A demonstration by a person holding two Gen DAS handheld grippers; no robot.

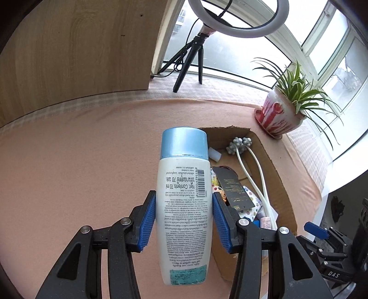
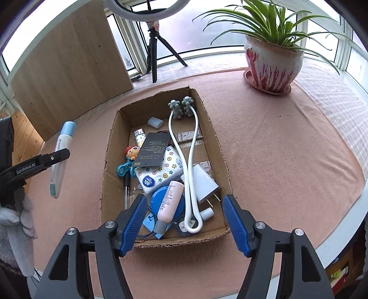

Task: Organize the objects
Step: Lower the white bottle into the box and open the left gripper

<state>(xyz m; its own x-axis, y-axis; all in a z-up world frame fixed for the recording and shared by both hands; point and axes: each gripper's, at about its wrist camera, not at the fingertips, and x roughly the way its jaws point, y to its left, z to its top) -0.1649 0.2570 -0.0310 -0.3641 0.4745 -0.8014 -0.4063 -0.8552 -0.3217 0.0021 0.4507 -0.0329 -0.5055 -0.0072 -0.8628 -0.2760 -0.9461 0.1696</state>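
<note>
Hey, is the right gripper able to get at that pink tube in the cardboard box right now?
Probably yes: the right gripper is open and empty just above the pink tube, which lies on top of the clutter in the cardboard box, with only a white looped massager alongside.

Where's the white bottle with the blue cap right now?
The white bottle is clamped between the left gripper fingers, held above the pink tablecloth just left of the cardboard box.

Ring light cropped above; bottle masking box contents.
</note>
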